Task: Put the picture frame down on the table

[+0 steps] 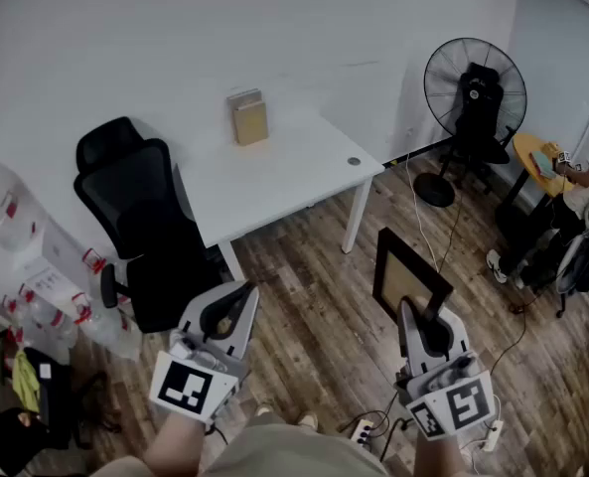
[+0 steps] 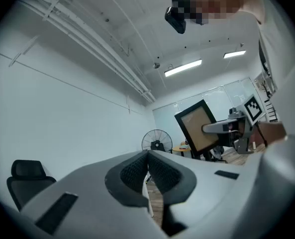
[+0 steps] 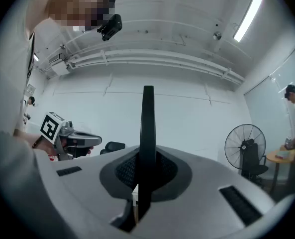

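Black picture frame [image 1: 410, 276] upright in right tongs [image 1: 423, 321], apart from white table [image 1: 284, 182].

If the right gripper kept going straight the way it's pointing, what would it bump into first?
Probably the white wall. The right gripper tilts upward, clamped on the picture frame, and its own view shows only bare wall ahead. The table seems to lie below that line, though depth is unclear.

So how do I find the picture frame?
Find the white table in the middle of the room, then look over the wooden floor in front of it. The picture frame is the flat black-edged rectangle held upright in the right gripper; unlike the brown box on the table, it is up in the air.
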`<state>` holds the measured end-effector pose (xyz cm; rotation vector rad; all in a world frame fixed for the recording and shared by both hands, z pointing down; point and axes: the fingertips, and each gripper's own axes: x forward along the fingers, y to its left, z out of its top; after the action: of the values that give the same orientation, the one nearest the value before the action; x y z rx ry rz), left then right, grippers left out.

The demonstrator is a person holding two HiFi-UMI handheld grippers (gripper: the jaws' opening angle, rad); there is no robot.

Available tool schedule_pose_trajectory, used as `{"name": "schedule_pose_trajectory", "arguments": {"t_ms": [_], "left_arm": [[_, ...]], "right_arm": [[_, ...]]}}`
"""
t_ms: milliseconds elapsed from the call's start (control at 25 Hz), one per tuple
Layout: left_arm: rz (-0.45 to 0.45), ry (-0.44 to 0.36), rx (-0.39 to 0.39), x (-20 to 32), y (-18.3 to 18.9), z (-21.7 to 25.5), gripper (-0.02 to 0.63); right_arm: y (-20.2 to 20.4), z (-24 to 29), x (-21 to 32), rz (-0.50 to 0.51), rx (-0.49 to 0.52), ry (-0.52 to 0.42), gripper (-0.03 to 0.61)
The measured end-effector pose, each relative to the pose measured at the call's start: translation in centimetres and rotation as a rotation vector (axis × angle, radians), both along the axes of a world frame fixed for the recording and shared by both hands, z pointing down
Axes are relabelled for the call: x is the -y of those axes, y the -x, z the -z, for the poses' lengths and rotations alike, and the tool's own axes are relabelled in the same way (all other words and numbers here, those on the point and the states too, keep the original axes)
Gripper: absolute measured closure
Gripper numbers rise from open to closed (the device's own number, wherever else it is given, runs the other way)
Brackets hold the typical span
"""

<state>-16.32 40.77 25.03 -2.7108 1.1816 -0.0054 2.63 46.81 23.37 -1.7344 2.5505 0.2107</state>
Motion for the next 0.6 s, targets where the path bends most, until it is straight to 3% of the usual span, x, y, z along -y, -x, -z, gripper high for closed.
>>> {"name": "schedule_pose_trajectory", "arguments": {"t_ms": [600], "left_arm": [[0.0, 0.009, -0.045, -1.5, -1.2, -0.8, 0.591]], "right_arm": [[-1.2, -0.9, -1.0, 0.03, 0.084, 0.033, 0.548]]}}
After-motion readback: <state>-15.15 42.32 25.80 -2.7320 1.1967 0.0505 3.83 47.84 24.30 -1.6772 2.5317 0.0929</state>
